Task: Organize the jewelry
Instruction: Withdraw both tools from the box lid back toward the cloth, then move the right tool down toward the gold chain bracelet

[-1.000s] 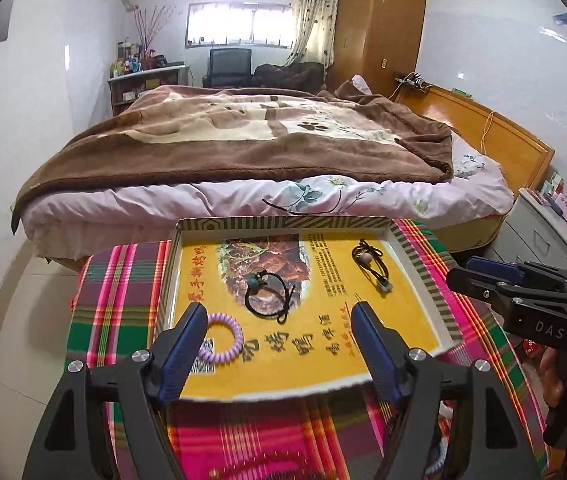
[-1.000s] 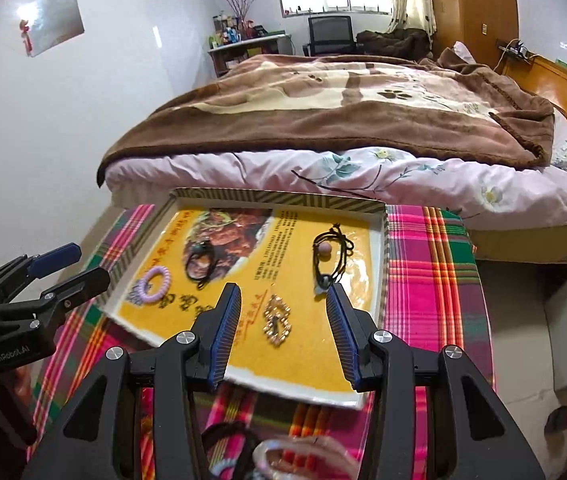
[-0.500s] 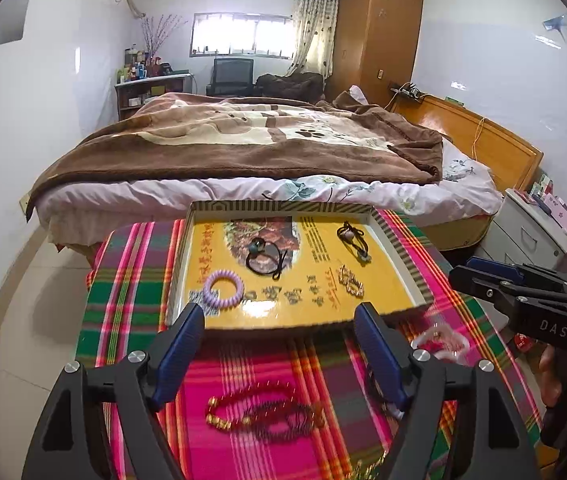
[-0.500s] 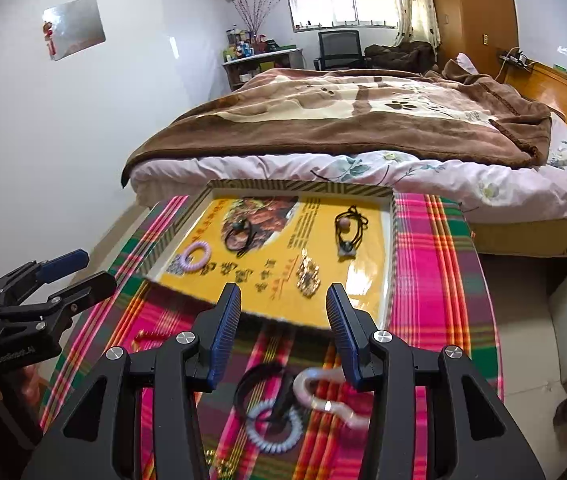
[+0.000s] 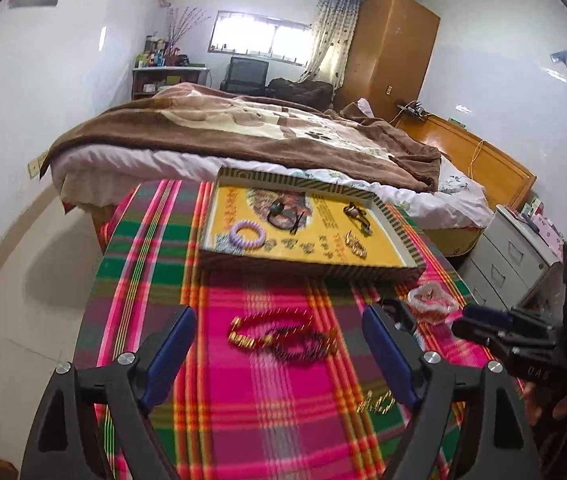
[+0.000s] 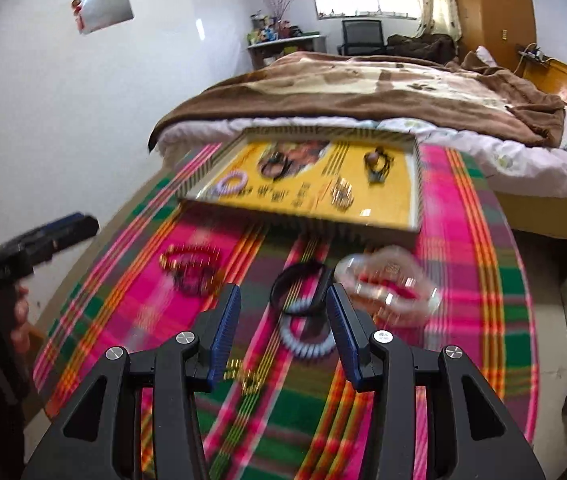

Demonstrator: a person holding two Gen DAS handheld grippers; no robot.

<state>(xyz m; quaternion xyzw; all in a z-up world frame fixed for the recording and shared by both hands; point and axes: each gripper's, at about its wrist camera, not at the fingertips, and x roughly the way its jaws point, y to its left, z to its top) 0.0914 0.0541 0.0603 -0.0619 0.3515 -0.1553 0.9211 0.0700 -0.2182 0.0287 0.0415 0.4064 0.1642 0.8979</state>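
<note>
Plaid tabletop point(image 6: 463, 216) carries the tray point(image 6: 416, 184). Both grippers, left point(image 5: 279, 350) and right point(image 6: 283, 330), are spread and empty. Loose bracelets point(image 6: 303, 292) lie before the tray; you select one next, then close squarely.

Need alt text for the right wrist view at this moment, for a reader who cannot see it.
The open right gripper hovers empty over a plaid tablecloth, above a black ring and a pale coiled hair tie, with a clear bracelet to the right. Beyond lies a yellow tray holding four pieces; a bed stands behind. The image is motion-blurred.
</note>
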